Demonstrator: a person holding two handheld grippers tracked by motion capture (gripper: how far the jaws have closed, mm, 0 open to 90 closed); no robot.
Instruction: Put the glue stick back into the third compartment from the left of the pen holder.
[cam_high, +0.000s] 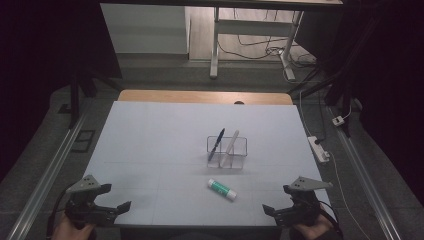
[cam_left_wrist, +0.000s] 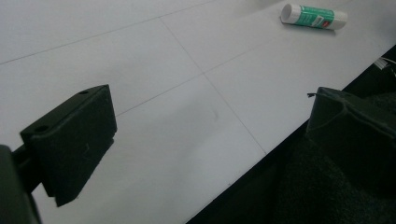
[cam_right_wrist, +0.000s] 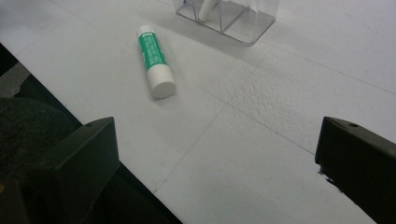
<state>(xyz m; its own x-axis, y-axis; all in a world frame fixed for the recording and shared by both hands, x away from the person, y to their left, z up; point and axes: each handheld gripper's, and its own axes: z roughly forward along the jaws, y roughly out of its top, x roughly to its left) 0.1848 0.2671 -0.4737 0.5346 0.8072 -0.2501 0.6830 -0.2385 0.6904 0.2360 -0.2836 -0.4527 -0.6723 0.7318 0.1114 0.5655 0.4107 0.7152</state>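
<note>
1. The left claw (cam_high: 116, 197) sits at the near left corner of the bench (cam_high: 150, 130), held by a hand at the near edge. Its two black jaws stand wide apart with nothing between them.
2. In the left gripper view, one jaw of that claw hangs over the white bench top and the other over the dark space past the near edge.
3. The right claw (cam_high: 276, 200) sits at the near right corner, also in a hand. Its jaws are likewise spread wide and grip nothing.
4. A glue stick (cam_high: 221, 189) lies flat on the bench between the two claws, somewhat closer to the right one and well apart from both. It has a green label on a white tube.
5. In the right gripper view the glue stick (cam_right_wrist: 155, 60) lies ahead of the jaws toward the left, its white capped end pointing toward the camera.
6. Just beyond the glue stick, near the middle of the bench, stands a clear plastic organiser (cam_high: 227, 152) with compartments.
7. A dark blue pen (cam_high: 216, 143) leans in its left compartment, tilted to the right.
8. A white stick-shaped item (cam_high: 231, 144) leans in the compartment beside it, tilted the same way.
9. The bench top is covered in white, with a strip of bare wood along its far edge.
</note>
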